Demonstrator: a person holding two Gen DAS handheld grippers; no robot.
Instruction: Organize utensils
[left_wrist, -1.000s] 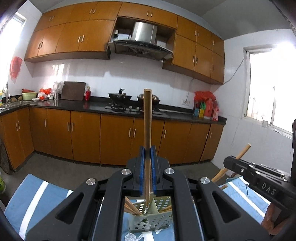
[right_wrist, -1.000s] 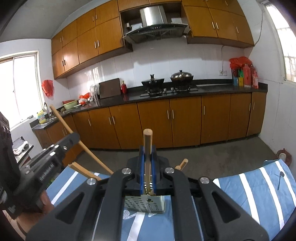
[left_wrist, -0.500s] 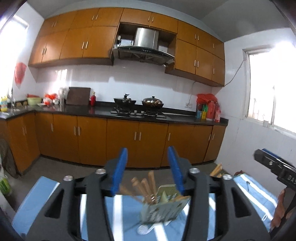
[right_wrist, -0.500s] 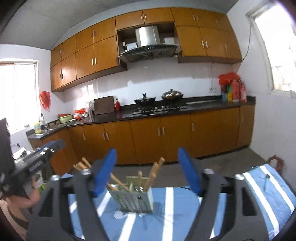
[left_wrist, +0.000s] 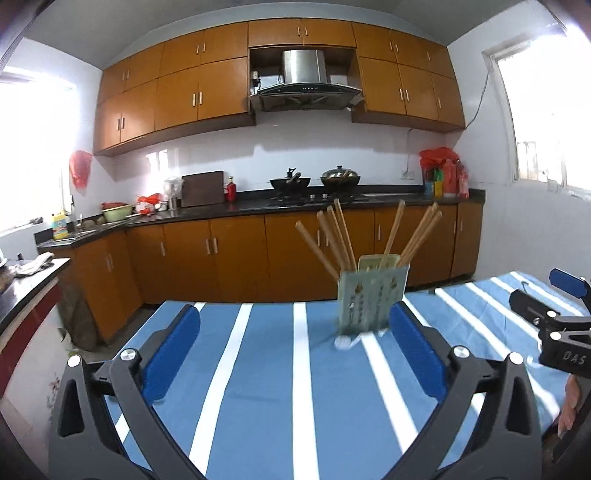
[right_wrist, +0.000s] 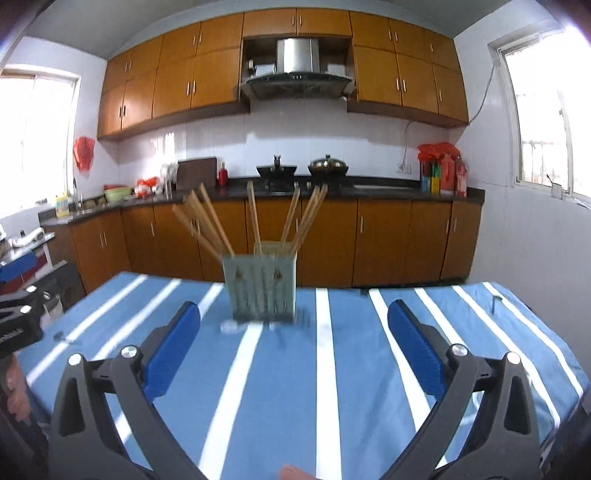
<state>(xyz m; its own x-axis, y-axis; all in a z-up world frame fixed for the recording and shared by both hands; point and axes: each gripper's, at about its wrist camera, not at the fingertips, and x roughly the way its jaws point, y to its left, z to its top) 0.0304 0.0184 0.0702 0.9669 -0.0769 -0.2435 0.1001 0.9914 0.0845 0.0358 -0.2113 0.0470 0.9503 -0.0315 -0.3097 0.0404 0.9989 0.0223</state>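
Though kitchen-bound — blue-striped tablecloth (left_wrist: 266, 387)

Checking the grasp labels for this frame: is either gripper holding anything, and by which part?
Nothing is held. The left gripper and right gripper have just been opening and stand wide with only tablecloth between their jaws. The chopsticks stand in the holder.

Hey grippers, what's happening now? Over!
Left gripper and right gripper open, empty, jaws just opened. Chopsticks standing in holder. Nothing in the way.
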